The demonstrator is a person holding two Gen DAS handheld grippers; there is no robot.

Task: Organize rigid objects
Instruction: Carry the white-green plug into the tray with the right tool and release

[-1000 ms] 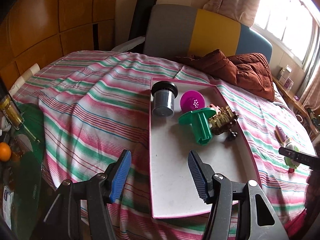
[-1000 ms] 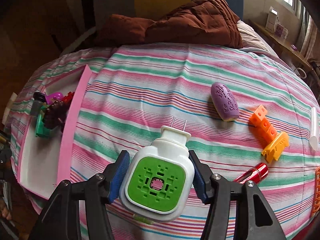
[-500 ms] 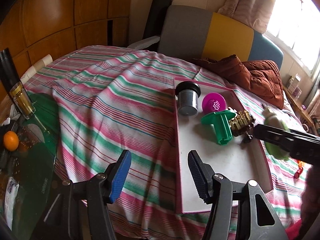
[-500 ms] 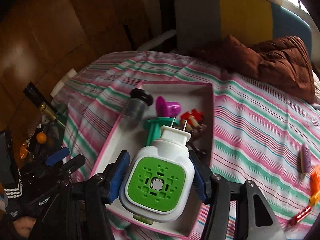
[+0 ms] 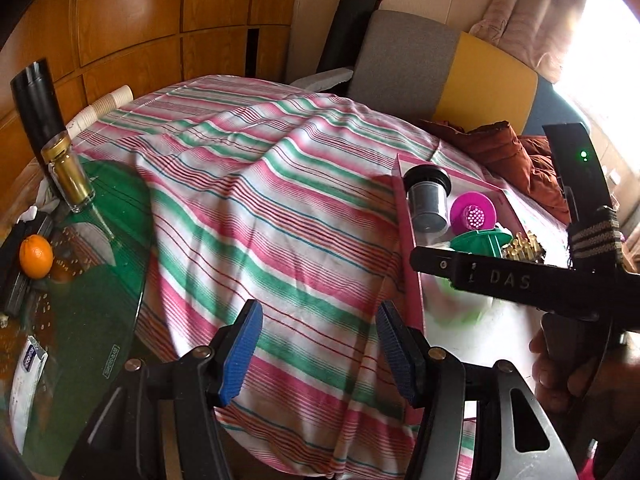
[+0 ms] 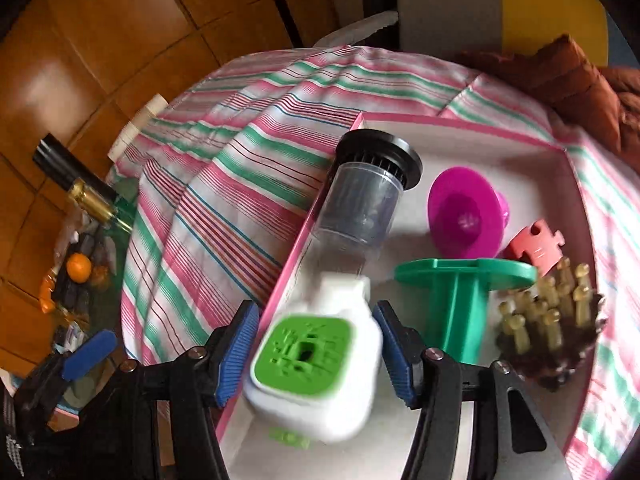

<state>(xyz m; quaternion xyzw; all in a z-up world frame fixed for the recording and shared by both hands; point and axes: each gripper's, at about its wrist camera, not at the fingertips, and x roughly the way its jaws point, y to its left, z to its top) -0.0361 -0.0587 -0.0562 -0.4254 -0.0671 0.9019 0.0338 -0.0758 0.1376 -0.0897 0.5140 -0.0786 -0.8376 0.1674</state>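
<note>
A: Judging by its looks, the white and green plug-in device (image 6: pixel 320 364) should be light, hollow, stiff plastic with smooth, rather slippery sides. Best held across the flat sides of its body, not by the prongs at its far end.

B: And the left hand-held gripper (image 5: pixel 318 354)?

A: Released, nothing between its blue pads, hanging over the striped bedsheet (image 5: pixel 256 216) just left of the pink tray (image 5: pixel 410 280).

B: The right one?

A: The right hand-held gripper (image 6: pixel 316 354) is grasping the device, one pad on each side, green face toward the camera. It's blurred, so I can't say whether its underside touches the tray floor; it looks just above the near left corner.

B: What lies beside it?

A: Far of it, a clear canister with a black cap (image 6: pixel 368 200) along the left wall. To the right, a green spool (image 6: pixel 460 300), with a magenta funnel (image 6: pixel 464 216) beyond. Furthest right, a brush with yellowish pegs (image 6: pixel 548 320). The near floor looks free for setting it down.
</note>
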